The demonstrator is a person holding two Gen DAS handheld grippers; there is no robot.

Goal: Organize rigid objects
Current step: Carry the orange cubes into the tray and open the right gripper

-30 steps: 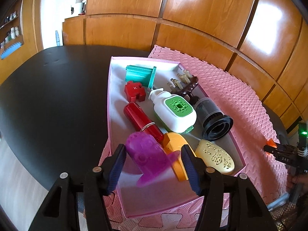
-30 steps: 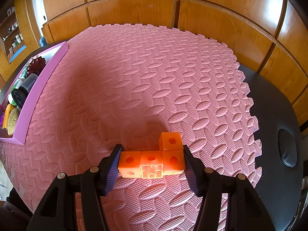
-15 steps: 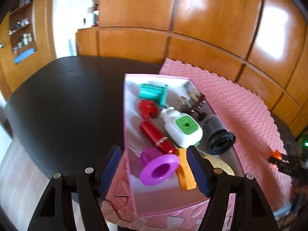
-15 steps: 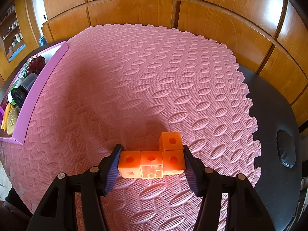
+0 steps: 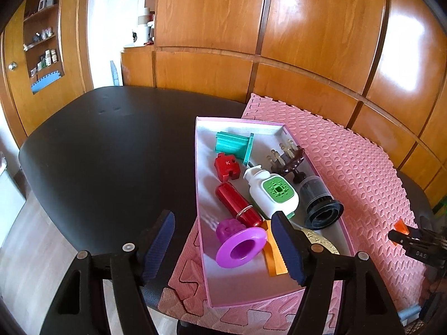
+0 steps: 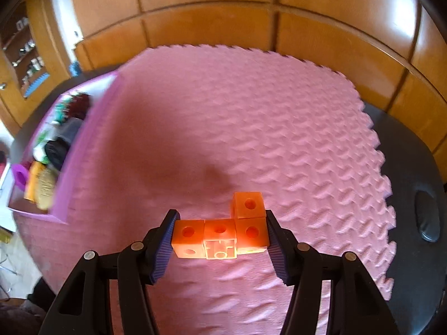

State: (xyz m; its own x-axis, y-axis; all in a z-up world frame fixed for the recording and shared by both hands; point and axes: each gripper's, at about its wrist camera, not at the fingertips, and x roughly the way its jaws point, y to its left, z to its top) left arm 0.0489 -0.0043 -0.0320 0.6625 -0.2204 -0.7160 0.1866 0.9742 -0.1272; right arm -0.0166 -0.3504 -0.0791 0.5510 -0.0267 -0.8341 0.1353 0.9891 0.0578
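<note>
A pink tray [image 5: 201, 195] holds a purple funnel [image 5: 240, 244], mouth toward the camera, among other items. The left gripper [image 5: 223, 247] gapes empty. The right gripper [image 6: 219, 241] clamps orange blocks [image 6: 220, 234], row crosswise.

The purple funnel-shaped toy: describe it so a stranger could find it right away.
Look in the long pink tray at the left edge of the pink foam mat. At the tray's near end, beside the red cylinder, lies the purple toy on its side, the only piece with a wide, round, open flared mouth.

Both wrist views look down, sharing the pink tray [image 5: 201, 223] and mat [image 6: 251, 111]
</note>
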